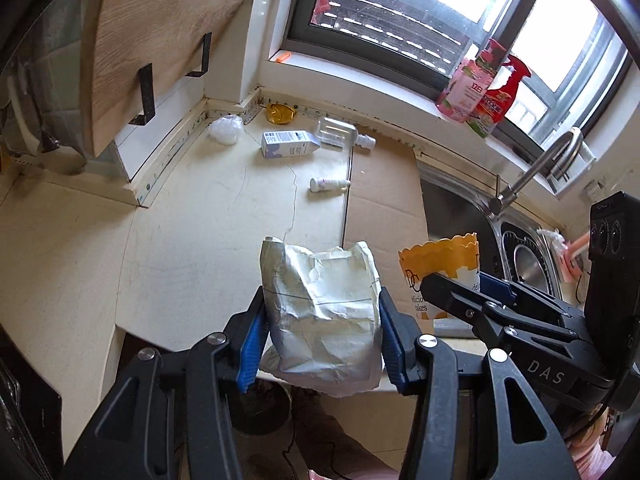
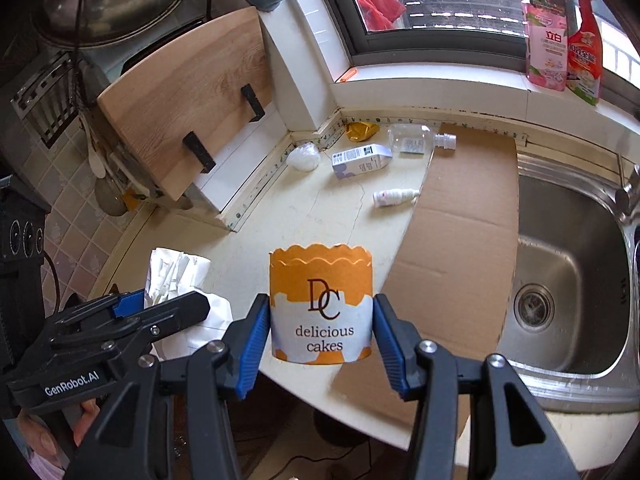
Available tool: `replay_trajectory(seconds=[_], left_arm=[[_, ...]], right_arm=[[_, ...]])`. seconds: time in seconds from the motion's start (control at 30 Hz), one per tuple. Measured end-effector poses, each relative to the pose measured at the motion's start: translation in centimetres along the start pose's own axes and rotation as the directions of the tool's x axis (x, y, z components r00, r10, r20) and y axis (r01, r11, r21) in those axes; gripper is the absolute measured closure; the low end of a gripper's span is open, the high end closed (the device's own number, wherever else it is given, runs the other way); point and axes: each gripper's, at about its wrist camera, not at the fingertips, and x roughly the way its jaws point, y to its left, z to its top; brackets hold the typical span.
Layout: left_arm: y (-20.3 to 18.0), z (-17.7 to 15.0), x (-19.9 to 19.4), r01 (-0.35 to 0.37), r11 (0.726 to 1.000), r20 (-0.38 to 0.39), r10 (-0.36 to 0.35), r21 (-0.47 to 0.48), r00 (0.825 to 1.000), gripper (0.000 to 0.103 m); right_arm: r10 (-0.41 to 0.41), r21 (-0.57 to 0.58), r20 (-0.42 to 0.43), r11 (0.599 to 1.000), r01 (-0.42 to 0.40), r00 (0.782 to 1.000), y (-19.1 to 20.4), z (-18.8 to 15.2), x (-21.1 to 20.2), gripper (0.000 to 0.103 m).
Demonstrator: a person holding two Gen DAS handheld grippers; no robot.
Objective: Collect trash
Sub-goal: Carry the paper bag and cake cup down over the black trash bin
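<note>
Blue pads of the left hand-held gripper [image 1: 322, 334] are pressed, about half spread, against both sides of a crumpled white and silver paper bag [image 1: 322, 312], which is held clear above the front edge of the cream worktop [image 1: 192, 248]. The right hand-held gripper [image 2: 322, 320] is set at a similar spread on an orange and white paper cake cup with a scalloped rim [image 2: 321, 308], printed "delicious cakes", likewise lifted over the worktop edge.

Near the back corner more litter is seen: a lying white and blue drink carton [image 1: 290, 143], a clear plastic bottle on its side [image 1: 340, 133], a small white bottle [image 1: 328, 183], a crumpled clear plastic bag [image 1: 226, 129] and a yellow wrapper [image 1: 281, 113]. A flattened brown cardboard sheet [image 2: 460, 216] is laid between worktop and steel sink [image 2: 568, 264]. A pink refill pouch [image 2: 546, 52] and a red spray bottle [image 2: 584, 56] are stood on the window sill.

The bag's lower end is cut off behind the pads, and the floor below is dark and hard to make out.
</note>
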Motion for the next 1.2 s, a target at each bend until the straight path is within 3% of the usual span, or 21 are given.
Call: replay_trajectory(seconds=[0.3,0.6,0.8,0.93,1.2], left_arm=[[1.5,-10.0,-5.5,0.005,0.998,-0.023,-0.004,0.056,1.0,0.055],[3.7,-17.7,-5.9,-0.033,0.997,-0.127,0.041,0.068,0.991,0.054],[6.1,-20.3,-3.1,-0.05,0.999,-0.197,0.053,0.017,0.979,0.054],[7.9,-22.5,0.3,-0.082,0.996,-0.264,0.074,-0.018,0.962,0.054],[11.1,-27.0,9.6,-0.151,0.987,-0.359,0.122,-0.053,0.925,0.054]], right_arm=[[-0.01,0.02,-0.048,1.0,0.011,0.999,5.1,-11.1,-3.3,0.052],[-0.002,0.048,-0.168,0.999,0.01,0.986,6.2,-18.0,-3.3,0.052],[-0.005,0.039,-0.246,0.999,0.015,0.969,6.0,-20.6,-1.6,0.052],[0.006,0.038,-0.294,0.999,0.006,0.956,5.4,-22.0,0.9,0.052],[-0.01,0.042,-0.375,0.999,0.028,0.927,2.8,-26.2,10.8,0.051]])
